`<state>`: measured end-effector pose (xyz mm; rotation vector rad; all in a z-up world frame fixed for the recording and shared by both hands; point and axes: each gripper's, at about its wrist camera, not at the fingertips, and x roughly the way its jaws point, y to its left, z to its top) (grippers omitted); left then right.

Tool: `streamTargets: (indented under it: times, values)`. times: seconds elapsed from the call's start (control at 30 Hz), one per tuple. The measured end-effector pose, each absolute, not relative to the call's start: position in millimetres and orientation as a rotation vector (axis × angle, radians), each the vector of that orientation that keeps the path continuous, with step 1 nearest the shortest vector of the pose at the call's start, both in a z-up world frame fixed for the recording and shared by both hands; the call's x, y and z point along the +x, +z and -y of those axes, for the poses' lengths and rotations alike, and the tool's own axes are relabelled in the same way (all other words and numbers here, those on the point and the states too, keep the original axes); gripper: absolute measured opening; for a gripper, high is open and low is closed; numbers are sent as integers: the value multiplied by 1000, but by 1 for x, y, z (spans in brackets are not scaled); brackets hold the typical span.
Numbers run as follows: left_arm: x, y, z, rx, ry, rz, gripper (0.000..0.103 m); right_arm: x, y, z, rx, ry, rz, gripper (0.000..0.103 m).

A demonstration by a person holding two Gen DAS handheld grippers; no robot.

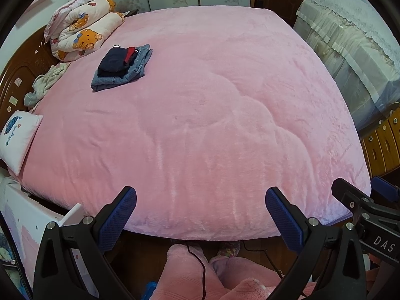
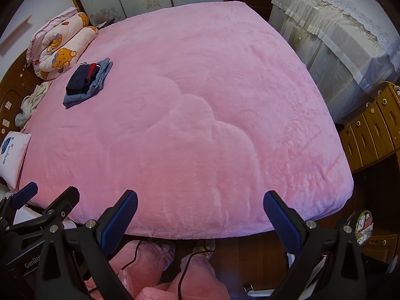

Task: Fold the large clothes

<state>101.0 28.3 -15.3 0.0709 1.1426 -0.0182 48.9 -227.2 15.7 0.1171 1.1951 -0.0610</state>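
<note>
A folded navy garment with red trim (image 1: 115, 61) lies on folded blue jeans (image 1: 130, 75) at the far left of the pink bed (image 1: 200, 125); the stack also shows in the right wrist view (image 2: 82, 77), on the jeans (image 2: 93, 88). A crumpled pale garment (image 1: 46, 82) lies by the headboard, also in the right wrist view (image 2: 31, 101). My left gripper (image 1: 200, 210) is open and empty above the bed's near edge. My right gripper (image 2: 200, 212) is open and empty beside it, and shows at the right of the left wrist view (image 1: 367, 195).
A rolled bear-print quilt (image 1: 85, 27) and a small white pillow (image 1: 17, 137) lie along the left side. A lace-covered unit (image 2: 337, 37) and wooden drawers (image 2: 370, 130) stand right of the bed (image 2: 200, 125). My pink-clad legs (image 1: 200, 275) and cables are below.
</note>
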Motion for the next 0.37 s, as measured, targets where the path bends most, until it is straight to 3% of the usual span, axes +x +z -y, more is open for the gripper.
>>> streamTargets:
  times: [0.37]
  values:
    - [102,-16,-22,86,-17,-1137,102,53,15,235,127,-63,-1202,101]
